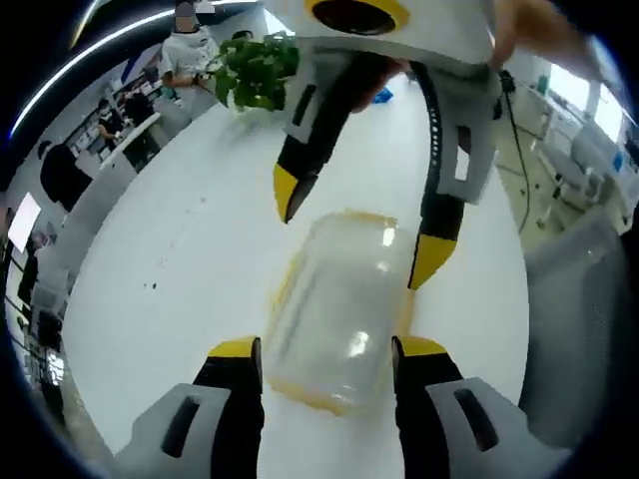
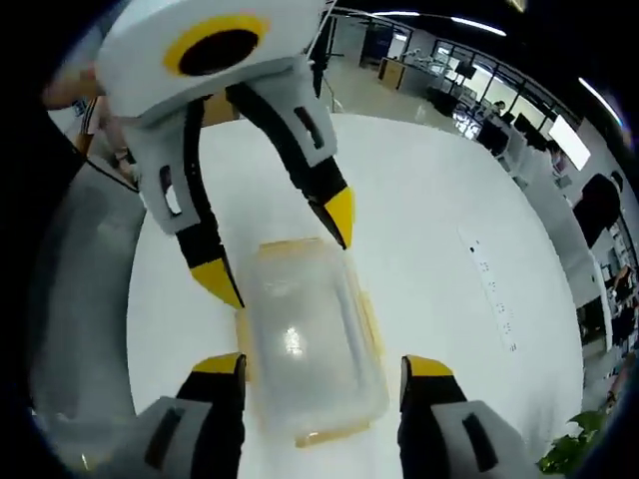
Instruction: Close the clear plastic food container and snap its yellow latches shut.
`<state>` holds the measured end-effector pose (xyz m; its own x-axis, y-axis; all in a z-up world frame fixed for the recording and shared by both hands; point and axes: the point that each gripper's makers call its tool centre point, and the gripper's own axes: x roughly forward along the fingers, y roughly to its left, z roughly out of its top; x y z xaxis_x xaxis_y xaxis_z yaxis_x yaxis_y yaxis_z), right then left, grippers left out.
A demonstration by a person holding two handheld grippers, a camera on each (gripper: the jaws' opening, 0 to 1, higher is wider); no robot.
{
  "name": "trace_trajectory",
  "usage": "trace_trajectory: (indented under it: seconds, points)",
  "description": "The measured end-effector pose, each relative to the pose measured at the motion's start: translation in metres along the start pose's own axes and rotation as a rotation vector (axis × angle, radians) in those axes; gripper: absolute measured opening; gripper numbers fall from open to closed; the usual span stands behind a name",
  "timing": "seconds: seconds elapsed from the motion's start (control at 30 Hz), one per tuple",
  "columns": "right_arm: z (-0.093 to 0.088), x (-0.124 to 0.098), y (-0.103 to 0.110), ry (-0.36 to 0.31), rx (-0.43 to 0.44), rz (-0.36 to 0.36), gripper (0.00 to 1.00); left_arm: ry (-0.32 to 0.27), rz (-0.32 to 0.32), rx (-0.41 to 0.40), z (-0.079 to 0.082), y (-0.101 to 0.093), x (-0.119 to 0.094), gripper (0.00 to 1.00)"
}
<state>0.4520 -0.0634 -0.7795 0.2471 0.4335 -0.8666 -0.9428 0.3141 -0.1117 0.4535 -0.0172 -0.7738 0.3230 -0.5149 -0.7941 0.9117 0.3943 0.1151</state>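
A clear plastic food container point(image 1: 334, 309) with a yellow rim lies on the white round table point(image 1: 180, 259), its lid on top. My left gripper point(image 1: 327, 349) is open, its yellow-tipped jaws straddling the near end of the box. Opposite it, my right gripper point(image 1: 359, 228) reaches in from the top, open, jaws spread over the far end. In the right gripper view the container point(image 2: 305, 339) sits between my right gripper's point(image 2: 322, 366) open jaws, with the left gripper point(image 2: 278, 247) open across from it. A yellow latch point(image 2: 329, 436) shows at the near end; whether it is snapped down I cannot tell.
A green potted plant point(image 1: 258, 70) stands at the table's far side, also seen as the plant point(image 2: 574, 439) at the lower right. A grey chair point(image 1: 579, 299) is beside the table. A dotted strip of marks point(image 2: 494, 289) runs along the tabletop. People sit at desks behind.
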Motion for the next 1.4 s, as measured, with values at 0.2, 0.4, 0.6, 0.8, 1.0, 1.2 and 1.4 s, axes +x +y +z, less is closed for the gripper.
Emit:
trace_trajectory:
  seconds: [0.2,0.4,0.6,0.8,1.0,1.2,1.4]
  points:
    - [-0.006,-0.005,-0.006,-0.012,0.15,-0.122,0.61,0.007,0.151,-0.144,-0.007,0.017,-0.01,0.45]
    - [-0.008,-0.007,-0.008,-0.046,0.292,-0.244,0.63,-0.012,0.272,-0.257,-0.014,0.027,-0.015,0.5]
    - [-0.005,-0.007,-0.016,-0.09,0.396,-0.318,0.63,-0.003,0.296,-0.329,-0.021,0.025,-0.017,0.47]
    - [-0.005,-0.004,-0.011,-0.075,0.366,-0.292,0.64,-0.011,0.283,-0.339,-0.023,0.025,-0.016,0.49]
    - [-0.001,-0.013,-0.027,-0.207,0.428,-0.354,0.63,-0.06,0.317,-0.35,-0.022,0.032,-0.019,0.49]
    - [-0.009,-0.018,-0.031,-0.344,0.633,-0.349,0.64,-0.146,0.326,-0.444,-0.022,0.036,-0.018,0.5]
    - [-0.03,-0.021,-0.037,-0.48,0.812,-0.397,0.64,-0.275,0.344,-0.574,-0.021,0.041,-0.019,0.51]
